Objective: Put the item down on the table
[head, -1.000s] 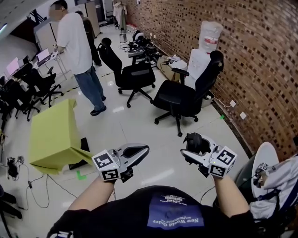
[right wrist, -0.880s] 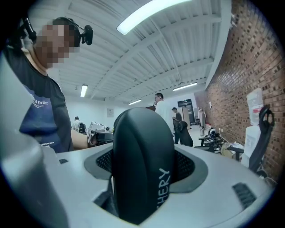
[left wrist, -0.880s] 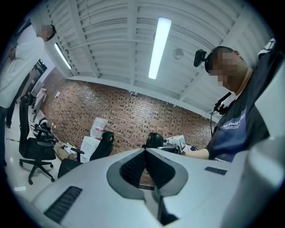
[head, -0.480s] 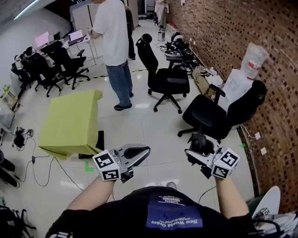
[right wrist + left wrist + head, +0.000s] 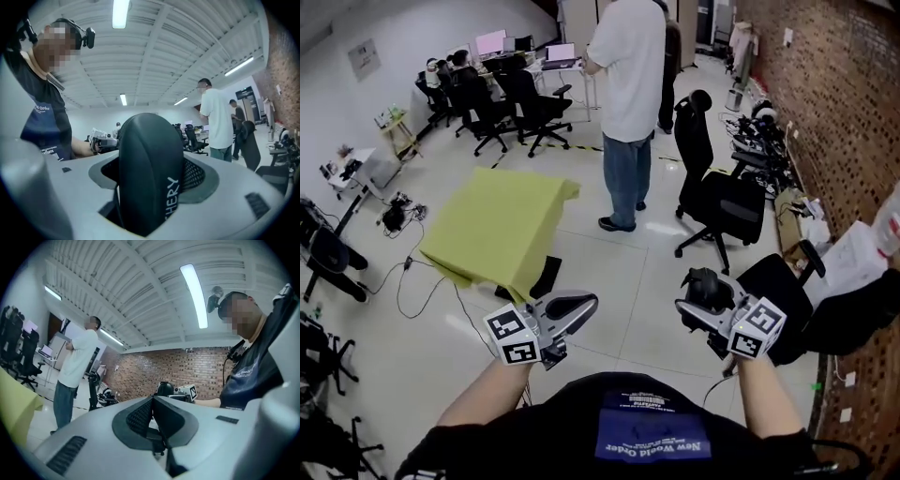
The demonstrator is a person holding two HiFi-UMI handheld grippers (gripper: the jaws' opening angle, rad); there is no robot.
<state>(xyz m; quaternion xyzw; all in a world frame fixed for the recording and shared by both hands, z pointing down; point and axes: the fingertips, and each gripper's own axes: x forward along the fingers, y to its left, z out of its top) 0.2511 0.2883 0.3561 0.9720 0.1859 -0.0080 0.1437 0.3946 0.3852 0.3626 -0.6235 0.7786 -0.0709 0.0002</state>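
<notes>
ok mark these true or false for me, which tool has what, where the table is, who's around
1. The right tool holds a black item. True.
2. The left tool grips a cup. False: its jaws are together with nothing between them.
3. The table is yellow-green on top. True.
4. The item lies on the table. False: it is in the right tool, apart from the table, which stands ahead to the left.
5. The person beyond the table wears red. False: white above, blue below.
</notes>
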